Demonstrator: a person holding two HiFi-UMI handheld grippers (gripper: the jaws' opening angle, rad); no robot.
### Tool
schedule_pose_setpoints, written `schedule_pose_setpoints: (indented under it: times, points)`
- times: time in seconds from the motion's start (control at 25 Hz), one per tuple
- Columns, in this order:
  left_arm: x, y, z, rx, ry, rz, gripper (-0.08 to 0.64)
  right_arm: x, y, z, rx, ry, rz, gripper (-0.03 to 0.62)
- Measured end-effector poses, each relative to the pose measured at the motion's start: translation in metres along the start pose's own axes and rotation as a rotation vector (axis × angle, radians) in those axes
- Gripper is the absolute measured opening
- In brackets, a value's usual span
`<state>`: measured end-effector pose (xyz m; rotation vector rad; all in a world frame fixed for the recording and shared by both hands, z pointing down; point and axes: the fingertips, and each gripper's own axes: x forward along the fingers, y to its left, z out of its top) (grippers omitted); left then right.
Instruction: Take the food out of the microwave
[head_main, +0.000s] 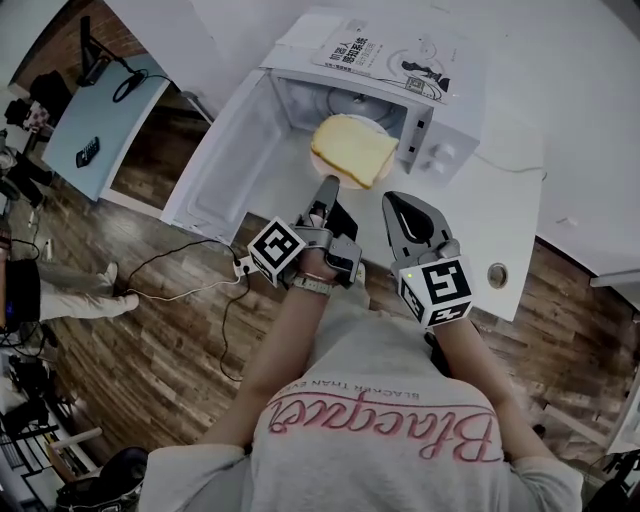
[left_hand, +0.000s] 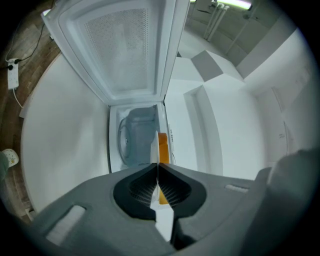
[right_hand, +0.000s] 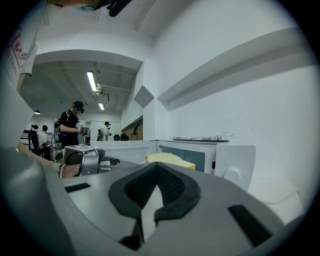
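A yellow slice of bread (head_main: 353, 148) lies on a pale plate (head_main: 322, 166) just in front of the open white microwave (head_main: 441, 140). My left gripper (head_main: 325, 192) is shut on the plate's near rim. In the left gripper view the plate (left_hand: 154, 150) and the bread (left_hand: 163, 144) show edge-on between the closed jaws, with the microwave's cavity (left_hand: 137, 137) behind. My right gripper (head_main: 402, 212) hovers beside the left one, shut and empty. From the right gripper view I see the bread (right_hand: 170, 159) over the jaws and the microwave's front (right_hand: 225, 160).
The microwave door (head_main: 235, 150) swings out to the left. A booklet (head_main: 390, 55) lies on top of the oven. The white table (head_main: 525, 215) runs right, with a round grommet (head_main: 497, 274). Cables and a power strip (head_main: 240, 266) lie on the wooden floor. People (right_hand: 74, 125) stand far off.
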<state>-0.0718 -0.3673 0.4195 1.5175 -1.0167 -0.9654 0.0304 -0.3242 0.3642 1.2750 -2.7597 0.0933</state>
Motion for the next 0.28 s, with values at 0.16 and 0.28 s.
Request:
schedule_pose_setpoints:
  times: [0.16,0.28]
  points:
    - [-0.0028,-0.0035,-0.0034,-0.003,0.01,-0.002,0.012,-0.0002,0.0025,0.0007,-0.01,-0.003,0.009,0.009]
    - [-0.0045,-0.0052,-0.0019,-0.018,0.003,-0.012,0.012,0.001,0.0033,0.0036,-0.017,-0.007,0.012,0.009]
